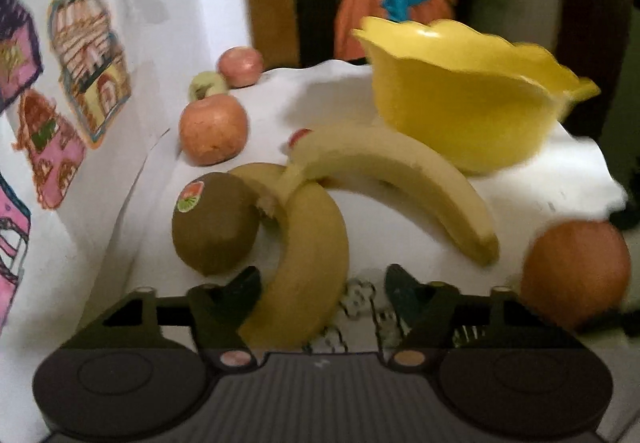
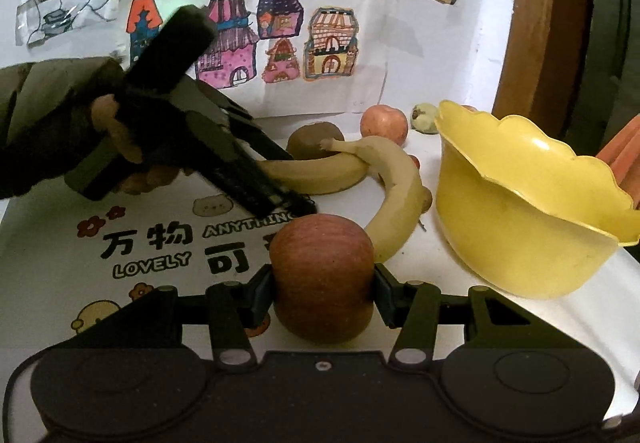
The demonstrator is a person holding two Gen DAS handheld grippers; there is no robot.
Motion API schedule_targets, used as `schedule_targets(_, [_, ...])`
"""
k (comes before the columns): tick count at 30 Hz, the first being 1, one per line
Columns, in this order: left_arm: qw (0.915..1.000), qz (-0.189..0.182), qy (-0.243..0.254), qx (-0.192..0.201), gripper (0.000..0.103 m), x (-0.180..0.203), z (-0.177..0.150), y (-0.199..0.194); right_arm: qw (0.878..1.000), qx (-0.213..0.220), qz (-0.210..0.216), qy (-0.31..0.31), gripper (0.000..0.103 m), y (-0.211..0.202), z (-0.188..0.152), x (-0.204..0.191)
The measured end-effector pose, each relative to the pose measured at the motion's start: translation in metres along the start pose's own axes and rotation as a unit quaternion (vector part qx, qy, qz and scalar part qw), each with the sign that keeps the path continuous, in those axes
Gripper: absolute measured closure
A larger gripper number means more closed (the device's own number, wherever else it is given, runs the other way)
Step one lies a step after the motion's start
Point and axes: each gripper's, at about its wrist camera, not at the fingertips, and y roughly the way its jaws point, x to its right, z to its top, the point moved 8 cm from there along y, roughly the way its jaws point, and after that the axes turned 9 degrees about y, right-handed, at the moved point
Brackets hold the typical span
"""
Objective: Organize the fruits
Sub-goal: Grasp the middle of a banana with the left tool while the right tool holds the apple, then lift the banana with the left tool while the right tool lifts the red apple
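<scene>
1. A white tabletop (image 2: 540, 323) stands against a white wall hung with children's drawings of coloured houses (image 2: 280, 39); a printed mat (image 2: 152, 243) with cartoon figures and lettering lies on the near part of the table.
2. The right gripper (image 2: 323, 283) is clamped on a red apple (image 2: 323, 275), one finger pressing each side; the apple is round, dull red with faint streaks, and sits on the table near the mat's edge.
3. The left gripper (image 1: 320, 283) has its fingers spread apart, with the end of a banana (image 1: 308, 267) lying between them and touching the left finger.
4. Two yellow bananas joined at the stem lie mid-table; a brown kiwi (image 1: 214, 223) with a sticker sits just beside them.
5. A yellow bowl (image 1: 460, 115) with a scalloped rim stands to the right, tilted.
6. Only the right wrist view shows the person's hand (image 2: 116, 131) holding the left gripper's handle.
7. Only the left wrist view shows two apples (image 1: 212, 129) and a small green fruit (image 1: 206, 85) along the wall, clearly.
</scene>
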Motion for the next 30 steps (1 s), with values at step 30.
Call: schedule_targets(30, [0.9995, -0.016, -0.026, 0.008, 0.057, 0.077, -0.041, -0.068, 0.999, 0.004, -0.005, 0.035, 0.049, -0.039, -0.021, 0.001])
